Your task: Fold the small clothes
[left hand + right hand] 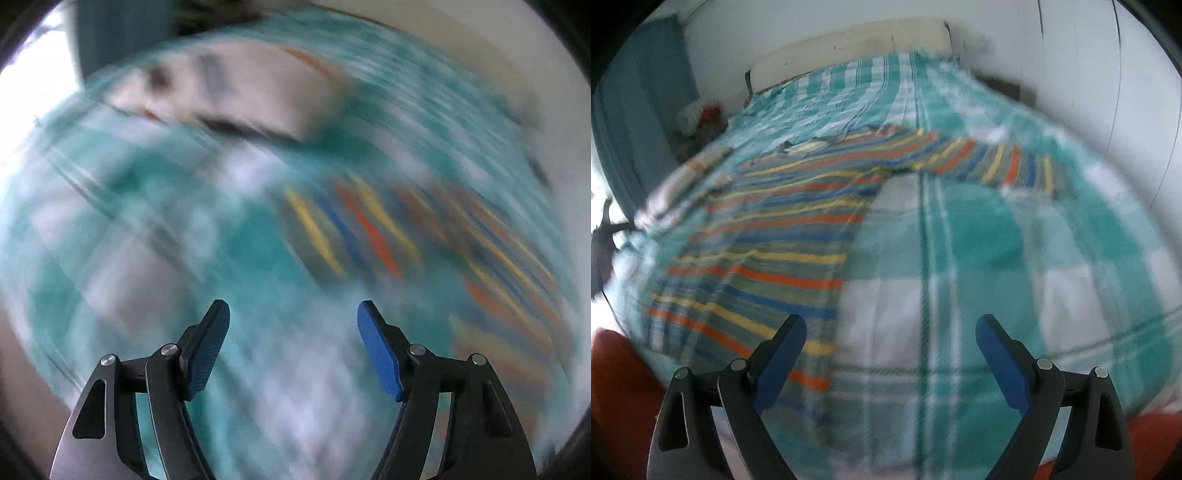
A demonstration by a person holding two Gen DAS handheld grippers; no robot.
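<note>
A small striped shirt (783,229) in orange, blue, yellow and grey-green lies flat on a teal-and-white checked bedspread (997,240), one sleeve (997,162) stretched out to the right. My right gripper (891,328) stands open above the bedspread, just right of the shirt's near hem, with nothing between its fingers. The left wrist view is heavily blurred. In it my left gripper (293,314) is open and empty over the bedspread (258,240), and the striped shirt (388,229) shows as smeared colours up and to the right of it.
A pale folded cloth pile (236,96) lies further up the bed in the left wrist view. A cream headboard (849,51) and white walls close off the far end. A bundle of items (698,114) sits by the bed's far left corner. Red fabric (617,398) fills the bottom corners.
</note>
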